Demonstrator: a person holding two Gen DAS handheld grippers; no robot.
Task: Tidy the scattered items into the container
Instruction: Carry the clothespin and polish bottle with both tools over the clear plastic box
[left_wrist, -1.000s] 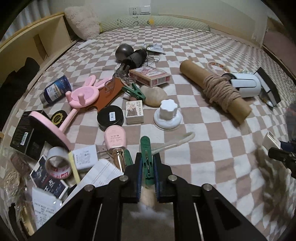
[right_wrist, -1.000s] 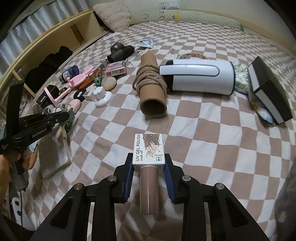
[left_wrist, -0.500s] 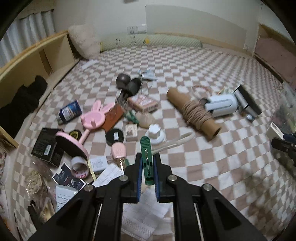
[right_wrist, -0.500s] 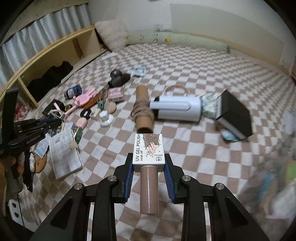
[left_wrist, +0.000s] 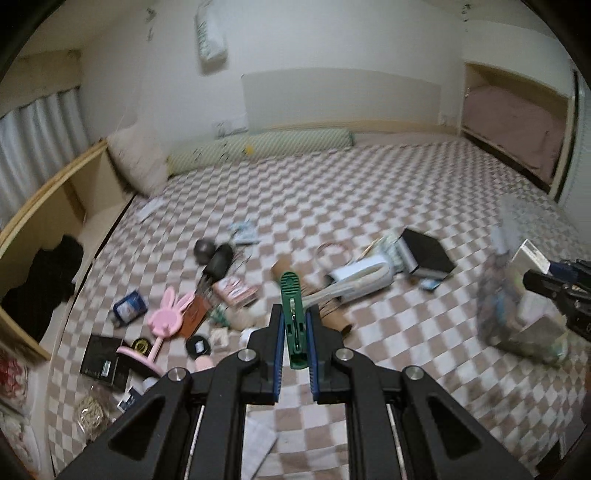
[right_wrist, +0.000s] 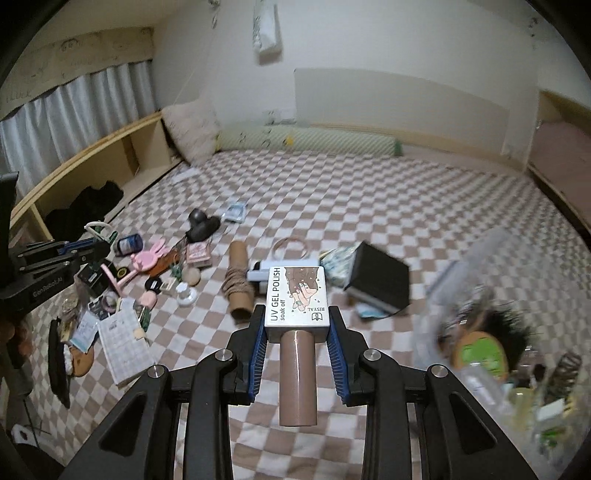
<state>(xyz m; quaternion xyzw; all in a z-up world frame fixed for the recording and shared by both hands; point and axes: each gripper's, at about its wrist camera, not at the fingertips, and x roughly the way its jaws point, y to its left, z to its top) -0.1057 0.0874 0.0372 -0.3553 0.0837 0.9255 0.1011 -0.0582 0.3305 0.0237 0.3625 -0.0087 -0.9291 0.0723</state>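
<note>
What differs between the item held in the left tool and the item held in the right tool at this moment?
The left tool pinches a green clothes peg, slim and flat, standing up between the fingers. The right tool clamps a gel polish bottle, much bulkier, with a white printed label block and a brown cylindrical part pointing back toward the camera. The peg is one colour; the bottle has two. Both are held clear above the checkered bed.

Dim, flat indoor light, slightly bluish; no harsh shadows or glare. Strong fisheye bending, black vignette at corners. Motion blur smearing the bag (right_wrist: 517, 332) at right and the clutter (left_wrist: 207, 295) on the bed; near fingers (right_wrist: 334, 354) sharp.
</note>
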